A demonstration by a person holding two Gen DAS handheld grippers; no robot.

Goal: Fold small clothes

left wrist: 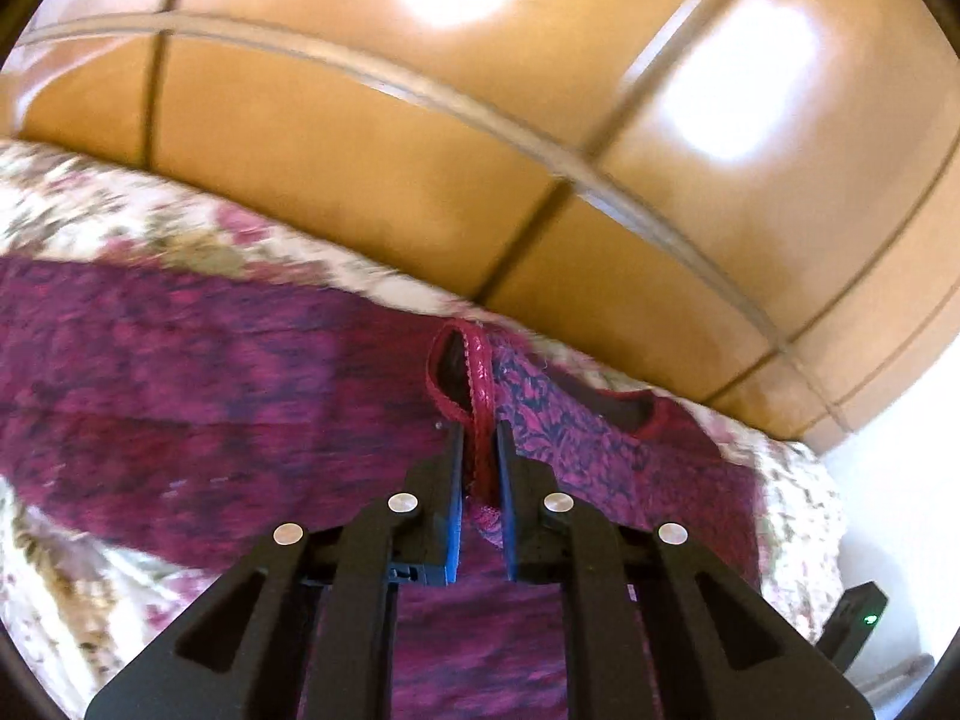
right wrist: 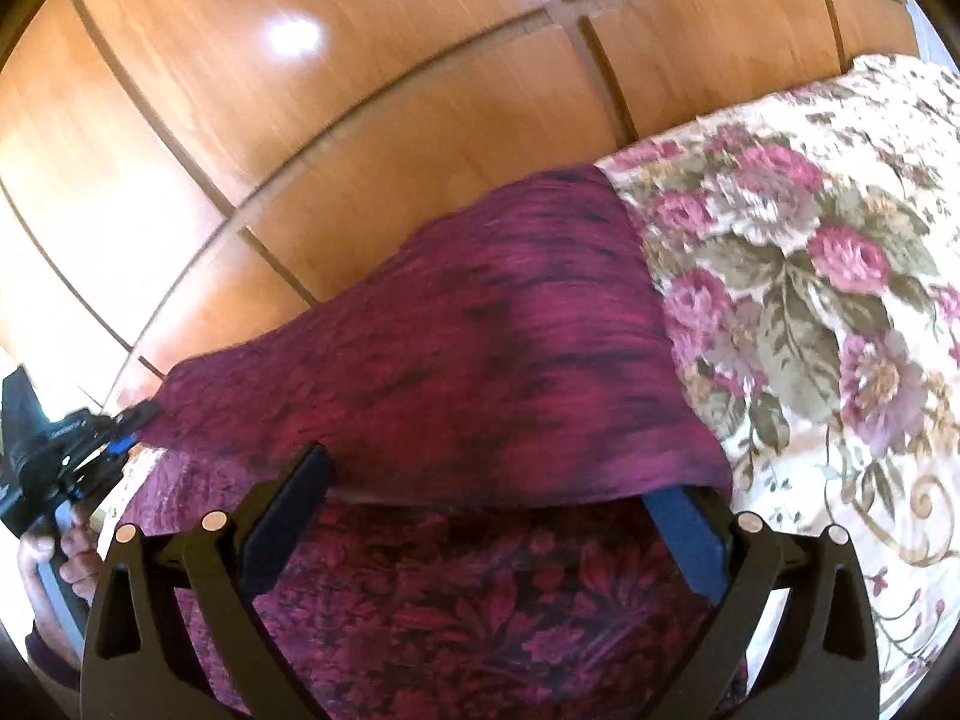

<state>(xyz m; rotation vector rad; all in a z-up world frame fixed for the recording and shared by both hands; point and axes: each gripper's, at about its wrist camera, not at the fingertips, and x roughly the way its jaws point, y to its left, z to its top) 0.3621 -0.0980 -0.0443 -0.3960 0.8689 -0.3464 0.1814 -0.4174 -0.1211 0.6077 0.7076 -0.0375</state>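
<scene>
A magenta and dark floral garment (left wrist: 180,372) lies on a floral bedspread (left wrist: 90,210). My left gripper (left wrist: 480,438) is shut on the garment's red-trimmed strap (left wrist: 477,384), which loops up past the fingertips. In the right wrist view the same garment (right wrist: 468,348) is lifted at its left corner by the left gripper (right wrist: 129,426), with a fold draped over my right gripper (right wrist: 498,474). The right jaws stand wide apart, their tips hidden under the raised fold, with patterned cloth (right wrist: 480,600) below them.
A glossy wooden panelled wardrobe (left wrist: 540,120) stands behind the bed and also shows in the right wrist view (right wrist: 300,120). The floral bedspread (right wrist: 810,270) spreads to the right. A white wall (left wrist: 900,510) is at the right.
</scene>
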